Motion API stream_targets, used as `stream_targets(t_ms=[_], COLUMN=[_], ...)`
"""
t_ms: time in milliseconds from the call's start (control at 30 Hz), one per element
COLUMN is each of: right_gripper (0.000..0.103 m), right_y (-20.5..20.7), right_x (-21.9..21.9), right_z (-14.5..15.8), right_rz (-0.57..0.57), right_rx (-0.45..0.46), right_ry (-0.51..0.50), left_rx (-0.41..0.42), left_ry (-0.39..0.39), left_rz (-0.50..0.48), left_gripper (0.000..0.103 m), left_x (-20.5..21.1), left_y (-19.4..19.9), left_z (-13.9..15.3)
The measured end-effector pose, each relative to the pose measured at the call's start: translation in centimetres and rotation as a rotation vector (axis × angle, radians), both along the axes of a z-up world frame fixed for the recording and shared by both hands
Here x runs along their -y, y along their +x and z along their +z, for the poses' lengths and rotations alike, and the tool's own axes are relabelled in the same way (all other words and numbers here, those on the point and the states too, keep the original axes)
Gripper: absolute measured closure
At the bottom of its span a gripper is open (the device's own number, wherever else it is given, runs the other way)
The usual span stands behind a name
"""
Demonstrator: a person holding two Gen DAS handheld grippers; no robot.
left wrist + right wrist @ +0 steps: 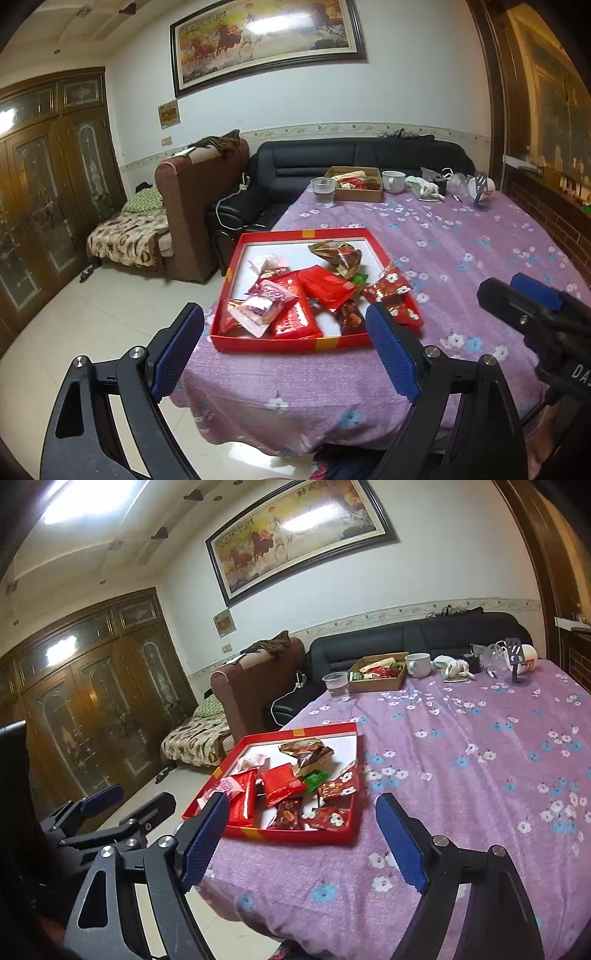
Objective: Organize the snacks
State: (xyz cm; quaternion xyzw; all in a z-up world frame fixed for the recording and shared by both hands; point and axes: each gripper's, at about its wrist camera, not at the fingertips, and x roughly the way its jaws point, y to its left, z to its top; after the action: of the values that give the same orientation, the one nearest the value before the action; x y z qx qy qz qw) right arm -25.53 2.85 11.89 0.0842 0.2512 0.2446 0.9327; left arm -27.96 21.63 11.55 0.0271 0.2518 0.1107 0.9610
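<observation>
A shallow red cardboard tray (280,341) heaped with red and pink wrapped snacks (295,295) sits at the near-left corner of a purple floral tablecloth (461,251). The left gripper (284,349) and right gripper (301,836) both hover wide open, empty, just short of it.

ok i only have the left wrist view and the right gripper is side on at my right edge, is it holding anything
Observer: No, the right gripper is open and holds nothing.
Operator: and what is it lined up with
Observer: The red cardboard tray of wrapped snacks lies ahead, towards its left side. Its right finger hangs over bare purple flowered tablecloth.
</observation>
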Motion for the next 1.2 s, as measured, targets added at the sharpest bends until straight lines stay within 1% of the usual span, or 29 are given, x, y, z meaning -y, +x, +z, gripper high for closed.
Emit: stream_targets(t_ms=[67, 233, 433, 800, 967, 1200], right_gripper=[0.02, 0.02, 0.019, 0.019, 0.019, 0.019], right_y=[-0.5, -2.2, -3.5, -4.1, -4.0, -4.2], right_x=[-0.4, -1.8, -3.0, -5.0, -5.4, -6.0], right_z=[0.2, 1.0, 1.5, 1.0, 0.8, 0.8], right_rz=[0.004, 0.027, 0.031, 0.079, 0.09, 0.063], right_rx=[0.019, 0.084, 0.141, 0.144, 0.138, 0.148], right_ry=[-0.012, -0.057, -0.088, -0.146, -0.153, -0.177], left_rx=[0.01, 0.025, 0.045, 0.028, 0.033, 0.038], left_ry=[0.009, -0.022, -0.037, -0.05, -0.044, -0.045], left_rz=[0.01, 0.036, 0.085, 0.095, 0.097, 0.108], left_gripper=[0.013, 0.013, 0.013, 0.013, 0.013, 0.013], left_x=[-0.2, -1.3, -2.7, -3.7, -3.8, -4.1], left_y=[-0.4, -0.8, -1.2, -0.9, -1.0, -1.1], left_z=[0.1, 0.3, 0.4, 0.0, 0.1, 0.1])
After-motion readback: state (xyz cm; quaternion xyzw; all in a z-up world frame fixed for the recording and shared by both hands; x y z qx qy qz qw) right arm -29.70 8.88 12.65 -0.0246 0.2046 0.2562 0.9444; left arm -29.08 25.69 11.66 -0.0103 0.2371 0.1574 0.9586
